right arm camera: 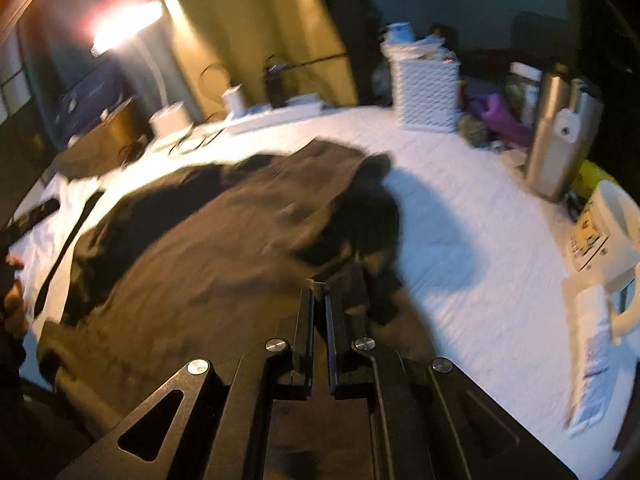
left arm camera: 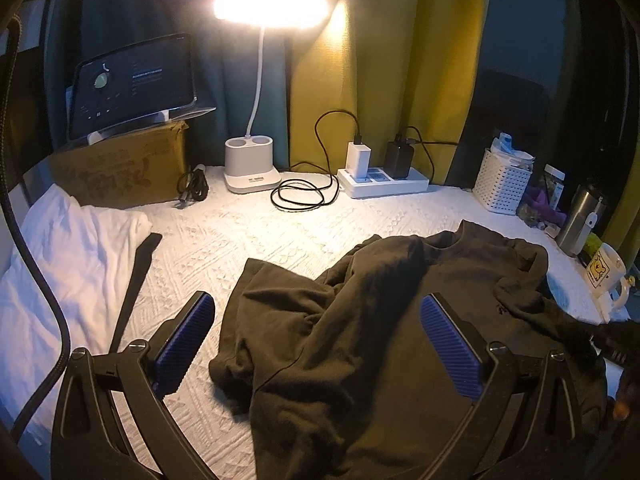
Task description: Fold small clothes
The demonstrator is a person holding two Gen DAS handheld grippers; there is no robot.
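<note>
A dark olive-brown shirt (left arm camera: 392,304) lies crumpled on the white textured bedspread (left arm camera: 240,232). My left gripper (left arm camera: 320,340) is open, its blue pads wide apart above the shirt's left part, holding nothing. In the blurred right wrist view the same shirt (right arm camera: 200,240) spreads across the bed. My right gripper (right arm camera: 320,296) is shut, its fingers pinching a fold of the shirt at its right edge. The right gripper also shows dimly at the right edge of the left wrist view (left arm camera: 616,344).
A lit desk lamp (left arm camera: 252,168), a tablet (left arm camera: 136,80) on a cardboard box (left arm camera: 124,172), a power strip (left arm camera: 384,184) with cables, a white basket (left arm camera: 500,188), a steel flask (left arm camera: 580,220) and a mug (left arm camera: 604,276) line the bed's far and right edges. A white pillow (left arm camera: 60,264) lies left.
</note>
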